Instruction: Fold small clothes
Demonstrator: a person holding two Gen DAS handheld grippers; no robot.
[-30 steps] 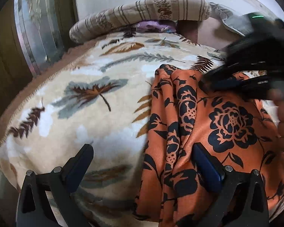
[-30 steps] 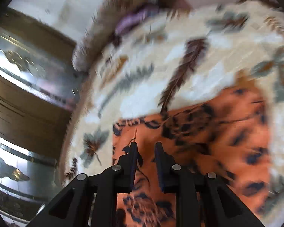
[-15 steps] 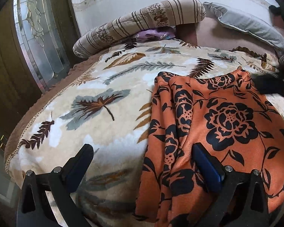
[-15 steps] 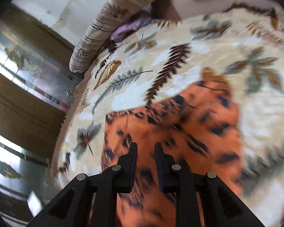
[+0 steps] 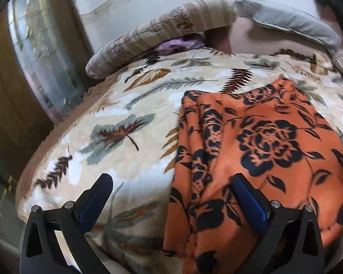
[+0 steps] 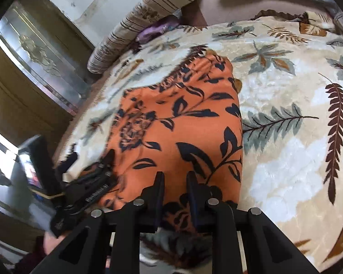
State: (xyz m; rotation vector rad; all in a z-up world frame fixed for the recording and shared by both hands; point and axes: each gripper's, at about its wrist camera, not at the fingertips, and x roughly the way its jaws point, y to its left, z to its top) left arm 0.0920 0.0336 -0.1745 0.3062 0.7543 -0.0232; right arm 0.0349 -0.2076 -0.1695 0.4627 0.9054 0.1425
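Observation:
An orange garment with black flowers (image 5: 258, 150) lies folded lengthwise on the leaf-patterned blanket (image 5: 116, 137); its left side is bunched in long pleats. My left gripper (image 5: 171, 196) is wide open and empty, low over the garment's near left edge. In the right wrist view the garment (image 6: 180, 123) lies flat ahead. My right gripper (image 6: 175, 189) has its jaws nearly together with a narrow gap, above the garment's near end, holding nothing that I can see. The left gripper (image 6: 89, 173) shows blurred at the garment's left edge.
A striped bolster (image 5: 162, 36) and a purple cloth (image 5: 183, 43) lie at the bed's far end, with a grey pillow (image 5: 290, 25) to the right. A glass-panelled wooden door (image 5: 34, 52) stands left of the bed. The blanket (image 6: 297, 114) extends right of the garment.
My right gripper has pulled back from the garment's far end to its near end, leaving the left wrist view. The left gripper has stayed open and nearly still.

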